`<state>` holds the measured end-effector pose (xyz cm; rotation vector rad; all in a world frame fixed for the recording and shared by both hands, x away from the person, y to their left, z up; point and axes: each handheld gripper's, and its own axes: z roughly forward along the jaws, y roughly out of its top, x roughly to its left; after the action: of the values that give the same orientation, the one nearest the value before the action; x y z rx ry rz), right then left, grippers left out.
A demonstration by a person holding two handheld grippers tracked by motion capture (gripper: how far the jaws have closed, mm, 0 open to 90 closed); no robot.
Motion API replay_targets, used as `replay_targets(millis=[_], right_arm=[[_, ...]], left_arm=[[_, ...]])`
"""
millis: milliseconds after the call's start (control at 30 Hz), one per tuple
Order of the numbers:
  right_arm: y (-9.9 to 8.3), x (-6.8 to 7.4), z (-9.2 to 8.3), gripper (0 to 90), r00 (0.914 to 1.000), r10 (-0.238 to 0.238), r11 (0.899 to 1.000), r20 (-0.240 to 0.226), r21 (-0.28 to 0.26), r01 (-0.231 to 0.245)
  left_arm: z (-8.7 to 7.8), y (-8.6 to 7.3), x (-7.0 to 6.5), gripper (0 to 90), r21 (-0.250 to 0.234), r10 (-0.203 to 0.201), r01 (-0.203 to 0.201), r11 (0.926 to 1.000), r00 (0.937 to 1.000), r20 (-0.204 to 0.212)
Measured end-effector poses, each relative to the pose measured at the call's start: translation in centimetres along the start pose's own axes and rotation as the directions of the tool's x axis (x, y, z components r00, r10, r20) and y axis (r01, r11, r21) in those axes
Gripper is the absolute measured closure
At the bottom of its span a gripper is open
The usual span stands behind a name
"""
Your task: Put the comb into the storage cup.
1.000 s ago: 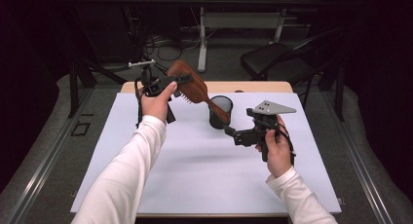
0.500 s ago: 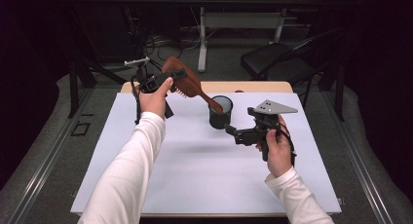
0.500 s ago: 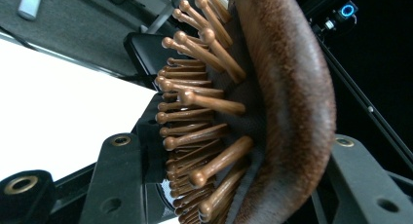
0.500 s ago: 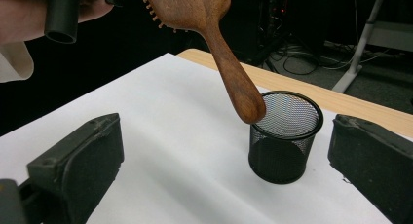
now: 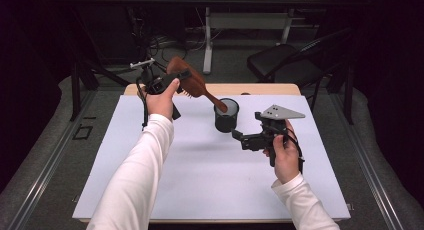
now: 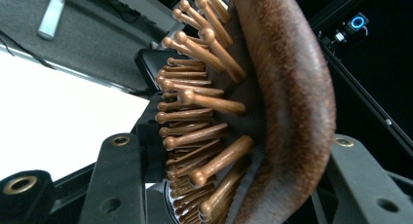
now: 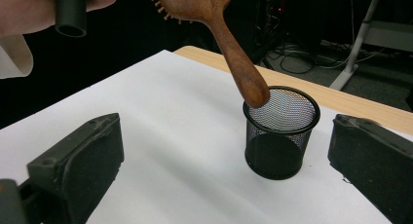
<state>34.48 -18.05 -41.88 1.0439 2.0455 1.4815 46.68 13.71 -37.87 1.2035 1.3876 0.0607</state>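
Observation:
A brown wooden hairbrush [image 5: 197, 85] hangs in the air over the table's back left, and my left gripper [image 5: 180, 82] is shut on its head. Seen from the left gripper view, the two jaws clamp the bristled head [image 6: 287, 87] from both sides. The brush's handle [image 7: 234, 44] slants down to the right, and its tip meets the near left rim of a black mesh cup [image 5: 226, 117] standing upright on the white tabletop [image 5: 200, 190]. My right gripper [image 5: 241, 139] is just right of the cup [image 7: 280, 136], open and pointing at it, with nothing between its jaws.
A wooden strip [image 5: 260, 89] runs along the table's far edge. Behind it stand a dark chair [image 5: 285, 65], a desk's white legs [image 5: 207, 45] and floor cables. The white tabletop stretches wide in front of the cup.
My left hand has drawn the brush slightly up and to the left, bringing the handle tip to the cup's rim. The right hand has kept still.

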Motion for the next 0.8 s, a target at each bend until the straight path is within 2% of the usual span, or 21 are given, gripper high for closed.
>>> replay_targets(millis=[467,800], right_arm=[[-0.2,-0.1,-0.4,0.0,0.9999,0.013,1.000,-0.007,-0.012,-0.013],[-0.3,-0.1,-0.5,0.0,0.9998,0.016,1.000,-0.013,-0.015,-0.016]], left_arm=[[0.7,-0.6,-0.5,49.1,-0.055,0.021,-0.022,0.9982,0.9996,-0.018],[1.2,-0.9,-0.5,49.1,-0.079,0.041,-0.044,0.9959,0.9980,-0.047]])
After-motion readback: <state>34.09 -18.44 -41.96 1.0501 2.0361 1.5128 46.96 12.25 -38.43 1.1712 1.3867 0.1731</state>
